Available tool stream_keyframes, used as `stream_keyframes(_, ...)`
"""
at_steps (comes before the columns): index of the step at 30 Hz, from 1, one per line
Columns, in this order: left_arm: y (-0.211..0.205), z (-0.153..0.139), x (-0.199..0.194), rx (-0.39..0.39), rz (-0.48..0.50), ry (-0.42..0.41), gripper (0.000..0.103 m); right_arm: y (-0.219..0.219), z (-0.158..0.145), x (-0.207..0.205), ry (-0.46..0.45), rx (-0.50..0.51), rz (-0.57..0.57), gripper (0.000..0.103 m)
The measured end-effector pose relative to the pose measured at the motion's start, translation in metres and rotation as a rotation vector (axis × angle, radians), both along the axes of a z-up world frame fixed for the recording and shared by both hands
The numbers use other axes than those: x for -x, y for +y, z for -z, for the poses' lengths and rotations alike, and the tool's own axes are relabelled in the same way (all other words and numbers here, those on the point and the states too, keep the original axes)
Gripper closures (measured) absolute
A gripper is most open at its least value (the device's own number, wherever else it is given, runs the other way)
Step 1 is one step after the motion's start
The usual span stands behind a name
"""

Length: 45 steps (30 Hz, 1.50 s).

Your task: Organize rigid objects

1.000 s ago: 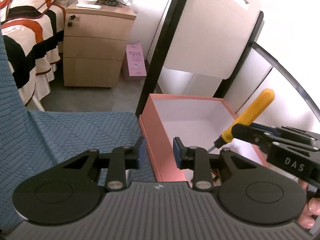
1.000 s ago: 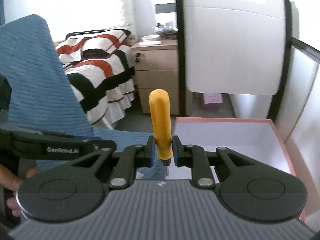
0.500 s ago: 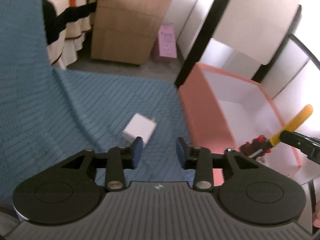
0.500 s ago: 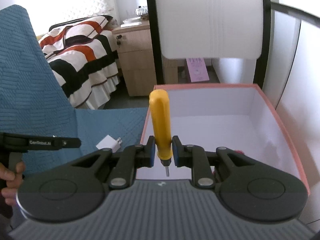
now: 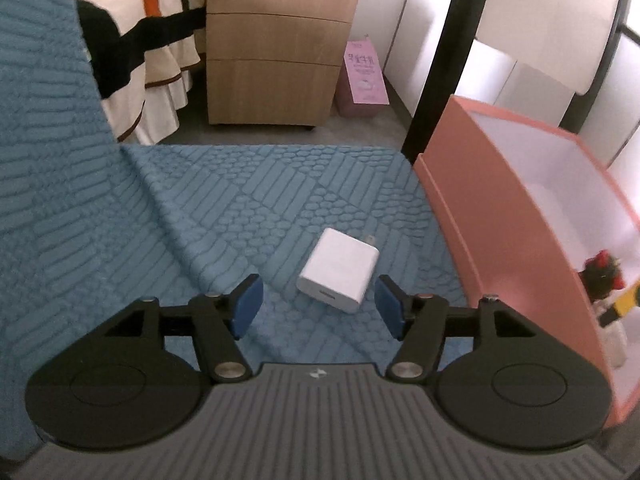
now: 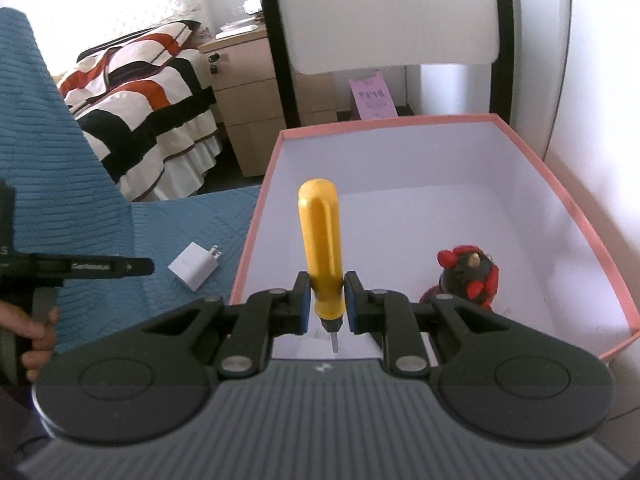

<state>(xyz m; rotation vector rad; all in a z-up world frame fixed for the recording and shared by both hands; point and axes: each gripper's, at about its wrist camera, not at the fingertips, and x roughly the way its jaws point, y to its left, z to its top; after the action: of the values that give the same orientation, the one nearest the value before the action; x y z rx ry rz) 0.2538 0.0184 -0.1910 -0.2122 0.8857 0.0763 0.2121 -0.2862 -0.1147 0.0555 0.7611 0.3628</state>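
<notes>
A white plug charger (image 5: 339, 275) (image 6: 195, 265) lies on the blue textured cover (image 5: 240, 208), left of the pink box (image 5: 500, 248) (image 6: 560, 184). My left gripper (image 5: 318, 306) hovers just above and before it, jaws opening, pads not touching it. In the right wrist view my right gripper (image 6: 326, 306) is shut on a yellow-handled screwdriver (image 6: 320, 240), handle up and blade down, over the near left part of the box. A red and black toy figure (image 6: 470, 276) (image 5: 600, 276) sits inside the white-lined box.
A wooden drawer unit (image 5: 276, 44) and a striped bed (image 5: 132, 40) stand beyond the blue cover. A pink bag (image 5: 366, 76) leans by the wall. A black-framed white chair back (image 6: 384, 16) rises behind the box. A hand (image 6: 36, 332) grips the left handle.
Both grippers have sunk and tipped downward. The left one swung off the box toward the charger and its jaws spread wider. The right one carried the screwdriver over the box.
</notes>
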Motion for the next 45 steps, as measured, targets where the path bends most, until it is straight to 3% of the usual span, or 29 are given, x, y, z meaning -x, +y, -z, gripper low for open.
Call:
stream_keyframes(3,-0.005,0.01,-0.015,-0.015,0.062,0.011,0.025,-0.003,0.003,-0.001,0.001,-0.008,0.006,0.082)
stream_keyframes(20,-0.022,0.048,-0.066,-0.08,0.231,0.134,0.026,-0.017,0.018,-0.009,0.037,-0.029,0.044,0.082)
stream_keyframes(24,-0.024,0.054,-0.073,-0.115,0.206,0.154,0.043,-0.019,0.019,-0.009,0.039,-0.028,0.044,0.082)
stream_keyframes(27,-0.024,0.053,-0.072,-0.118,0.189,0.163,0.043,-0.019,0.019,-0.01,0.038,-0.025,0.043,0.082)
stream_keyframes(31,-0.022,0.039,-0.066,-0.087,0.146,0.143,0.045,-0.019,0.02,-0.012,0.045,-0.025,0.047,0.082)
stream_keyframes(37,-0.034,-0.011,-0.051,-0.005,0.132,0.072,0.046,-0.017,0.021,-0.016,0.049,-0.027,0.052,0.082)
stream_keyframes(45,-0.083,-0.078,-0.035,0.134,0.238,-0.076,0.046,-0.019,0.019,-0.02,0.044,-0.036,0.077,0.082)
